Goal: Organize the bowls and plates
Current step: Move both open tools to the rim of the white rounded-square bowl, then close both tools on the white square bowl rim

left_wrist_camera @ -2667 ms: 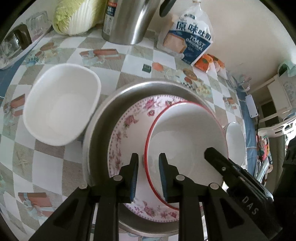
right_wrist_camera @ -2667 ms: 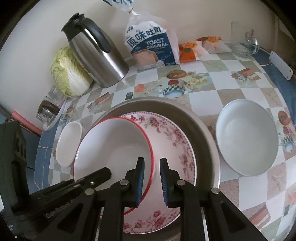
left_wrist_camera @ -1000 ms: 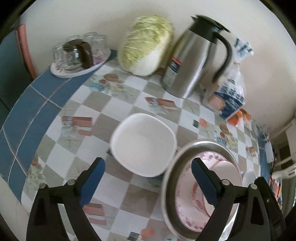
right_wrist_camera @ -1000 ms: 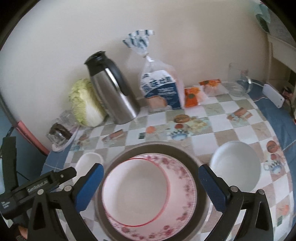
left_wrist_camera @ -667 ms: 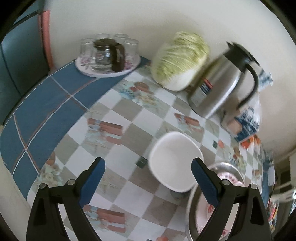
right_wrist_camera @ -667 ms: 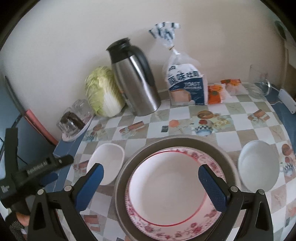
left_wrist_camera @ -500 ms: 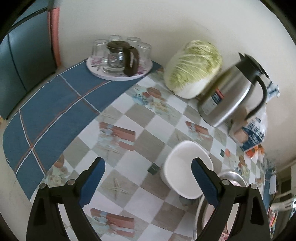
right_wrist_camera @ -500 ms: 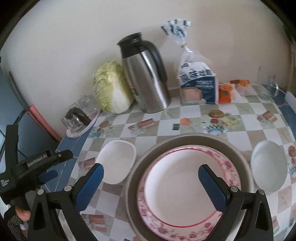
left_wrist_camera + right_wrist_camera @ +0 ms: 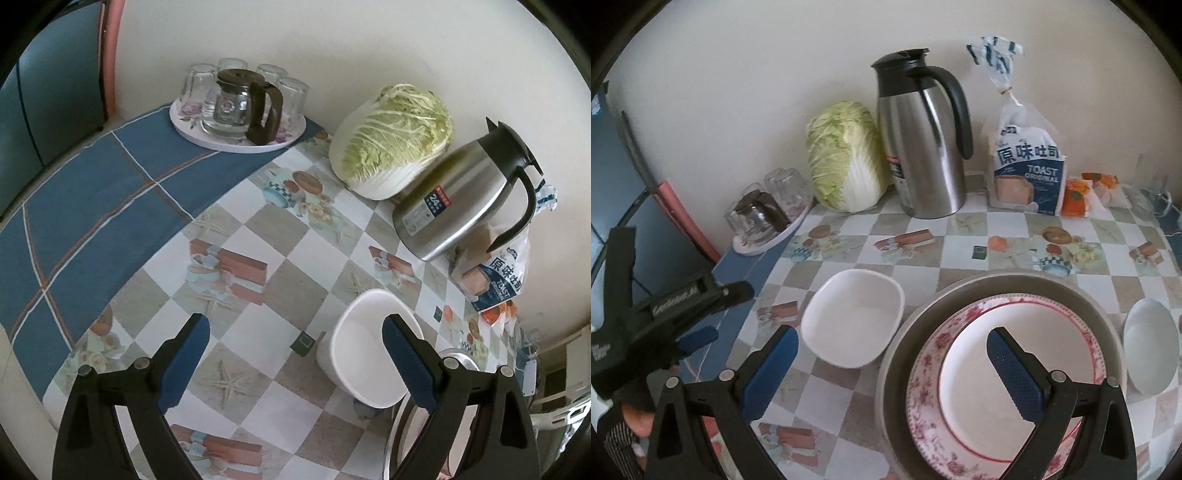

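Tablecloth, chequered with printed pictures and edged in blue, carries every item shown. Metal basin, the largest vessel, sits at lower right of the right wrist view and holds a floral plate with a red-rimmed plate stacked inside it. Rounded-square white bowl stands on the cloth just left of the basin, its longer side running toward the basin rim; its interior is plain, glossy and empty. Round white bowl, smaller, lies beyond the basin's right edge (partly cut off by the lens border).

Right gripper hangs above the basin's near-left rim with jaws spread wide and nothing between them. Left gripper, likewise spread and empty, looks down on the cloth with the square bowl ahead and to its right, partly behind its right finger. The square bowl appears reachable by either tool, the left one seeming the nearer; the round bowl lies on the right gripper's side, well apart from the left.
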Available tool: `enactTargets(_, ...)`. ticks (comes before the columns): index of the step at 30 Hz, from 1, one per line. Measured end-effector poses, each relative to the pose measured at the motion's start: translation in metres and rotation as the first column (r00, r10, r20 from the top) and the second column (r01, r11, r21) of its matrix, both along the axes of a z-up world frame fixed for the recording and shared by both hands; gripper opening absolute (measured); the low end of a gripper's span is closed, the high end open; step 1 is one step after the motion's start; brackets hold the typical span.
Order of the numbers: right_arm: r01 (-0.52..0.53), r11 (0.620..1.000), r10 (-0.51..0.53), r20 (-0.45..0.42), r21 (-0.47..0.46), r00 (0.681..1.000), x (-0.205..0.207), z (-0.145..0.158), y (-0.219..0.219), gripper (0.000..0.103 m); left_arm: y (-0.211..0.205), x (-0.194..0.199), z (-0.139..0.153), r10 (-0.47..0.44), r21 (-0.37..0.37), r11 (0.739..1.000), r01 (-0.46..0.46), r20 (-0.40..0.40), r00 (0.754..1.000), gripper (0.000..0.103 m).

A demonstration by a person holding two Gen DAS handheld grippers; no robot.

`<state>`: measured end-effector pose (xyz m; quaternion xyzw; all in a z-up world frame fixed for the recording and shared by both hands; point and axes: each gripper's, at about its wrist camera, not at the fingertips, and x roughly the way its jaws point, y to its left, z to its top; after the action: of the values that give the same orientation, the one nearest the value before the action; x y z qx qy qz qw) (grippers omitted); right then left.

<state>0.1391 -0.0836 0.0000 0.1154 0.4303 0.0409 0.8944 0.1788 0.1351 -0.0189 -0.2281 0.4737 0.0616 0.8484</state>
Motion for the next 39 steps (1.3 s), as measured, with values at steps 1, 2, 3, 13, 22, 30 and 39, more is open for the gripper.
enactTargets(1,0.002,1.000,-0.002,-0.006,0.010,1.000,0.004,0.000,-0.002,0.103,-0.001,0.001,-0.001,-0.007,-0.004,1.000,0.007,0.002,1.000,0.095)
enactTargets(2,0.001,1.000,-0.001,-0.008,0.016,1.000,0.007,0.001,-0.002,0.103,-0.003,0.002,-0.003,-0.013,-0.011,1.000,0.013,0.001,1.000,0.095)
enactTargets(3,-0.001,1.000,0.001,-0.009,0.014,1.000,0.011,0.002,-0.002,0.103,-0.004,0.003,-0.004,-0.017,-0.019,1.000,0.017,-0.002,1.000,0.095)
enactTargets(13,-0.021,0.997,0.014,-0.086,-0.073,0.996,0.055,0.007,0.006,0.096,-0.006,0.017,-0.035,-0.046,-0.069,0.997,0.043,-0.040,0.998,0.095)
enactTargets(22,-0.058,0.990,0.029,-0.220,-0.126,0.975,0.081,-0.033,0.022,0.049,-0.016,0.029,-0.061,-0.084,-0.058,0.995,0.080,-0.072,0.994,0.095)
enactTargets(30,-0.079,0.984,0.033,-0.270,-0.160,0.962,0.092,-0.057,0.037,0.029,-0.022,0.036,-0.075,-0.107,-0.089,0.991,0.099,-0.098,0.989,0.059)
enactTargets(39,-0.087,0.977,0.028,-0.285,-0.196,0.958,0.101,-0.066,0.046,0.020,-0.031,0.039,-0.083,-0.154,-0.130,0.981,0.141,-0.097,0.983,0.026)
